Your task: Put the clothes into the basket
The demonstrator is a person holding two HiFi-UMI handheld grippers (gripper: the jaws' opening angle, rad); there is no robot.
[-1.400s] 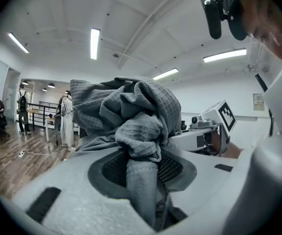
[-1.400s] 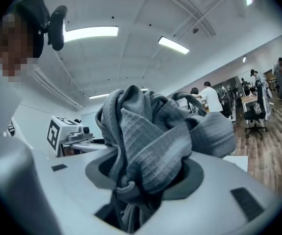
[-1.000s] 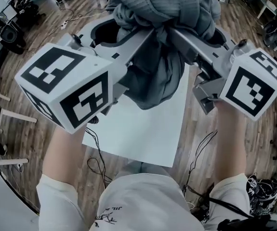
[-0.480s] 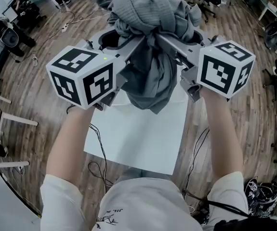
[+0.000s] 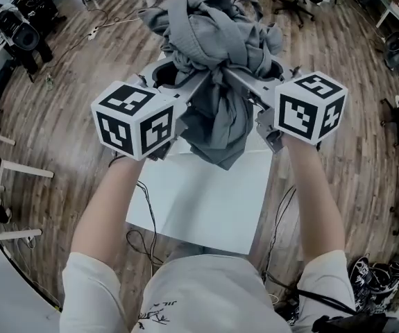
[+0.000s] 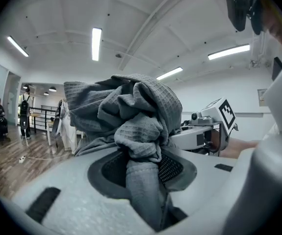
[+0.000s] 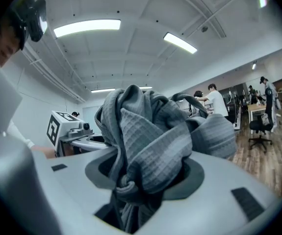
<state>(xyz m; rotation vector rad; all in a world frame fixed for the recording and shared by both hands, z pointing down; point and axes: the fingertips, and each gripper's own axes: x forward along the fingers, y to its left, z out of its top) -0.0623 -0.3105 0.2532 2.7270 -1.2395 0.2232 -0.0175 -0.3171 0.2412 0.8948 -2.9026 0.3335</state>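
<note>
So the left claw (image 6: 141,177) is closed partway on a fold of the grey clothes (image 6: 126,116) - the fabric is pinched right between its jaws. The right claw (image 7: 138,180) is doing the same, jaws squeezed on another bunch of that bundle. Both claws point upward, so the clothes sit as a crumpled wad on top of them, with a tail hanging down between the two. In the head view the whole lot is up in the air over a white surface (image 5: 206,200) - wooden floor (image 5: 60,123) all around.

Grey clothes bundle (image 5: 213,54) above white table (image 5: 206,200)
</note>
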